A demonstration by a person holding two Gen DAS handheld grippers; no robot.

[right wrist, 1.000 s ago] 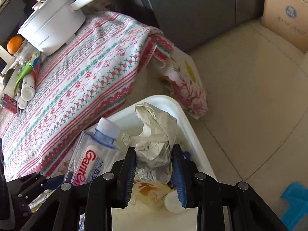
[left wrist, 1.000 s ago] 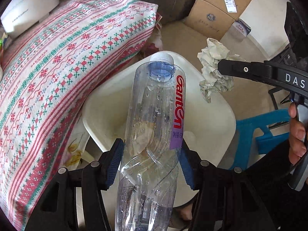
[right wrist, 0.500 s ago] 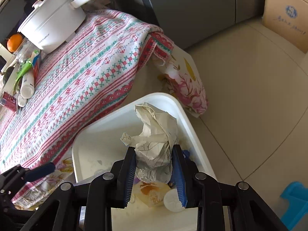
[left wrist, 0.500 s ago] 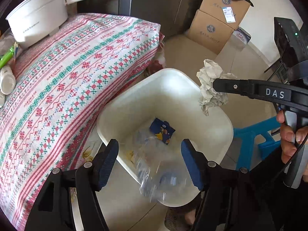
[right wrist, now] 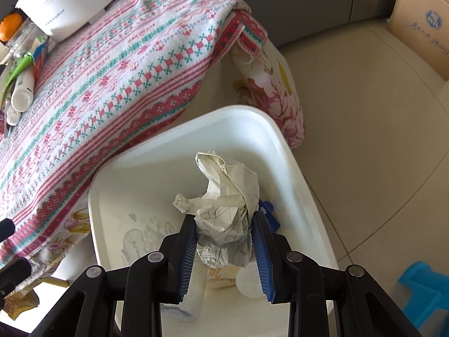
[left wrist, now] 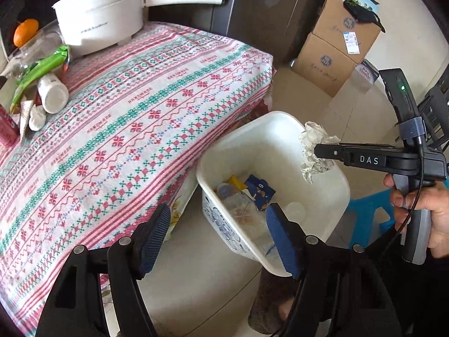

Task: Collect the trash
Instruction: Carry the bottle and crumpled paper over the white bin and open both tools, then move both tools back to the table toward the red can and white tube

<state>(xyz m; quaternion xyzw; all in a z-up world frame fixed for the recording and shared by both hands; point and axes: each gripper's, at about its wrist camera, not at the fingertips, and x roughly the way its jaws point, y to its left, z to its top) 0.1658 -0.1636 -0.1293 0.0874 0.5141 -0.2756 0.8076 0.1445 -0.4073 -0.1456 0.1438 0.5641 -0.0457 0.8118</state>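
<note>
A white plastic bin [left wrist: 283,129] [right wrist: 283,140] stands on the floor beside the table's corner. Wrappers and a clear bottle [left wrist: 247,213] lie inside it. My left gripper [left wrist: 219,236] is open and empty, above the bin's near-left edge. My right gripper [right wrist: 224,241] is shut on a crumpled paper ball [right wrist: 227,196], held over the bin. In the left wrist view the same paper ball [left wrist: 313,151] hangs from the right gripper's tip above the bin's far-right rim, with a hand [left wrist: 426,205] on the handle.
A patterned tablecloth [left wrist: 126,129] covers the table. On it stand a white pot [left wrist: 101,14], an orange [left wrist: 25,31], a green wrapper [left wrist: 42,67] and a white tube [left wrist: 53,92]. Cardboard boxes [left wrist: 339,45] sit by the wall, and a blue stool [right wrist: 423,295] stands to the right.
The left gripper opened and let the clear bottle fall into the bin, then pulled back and up. The right gripper kept the paper ball and moved a little over the bin.
</note>
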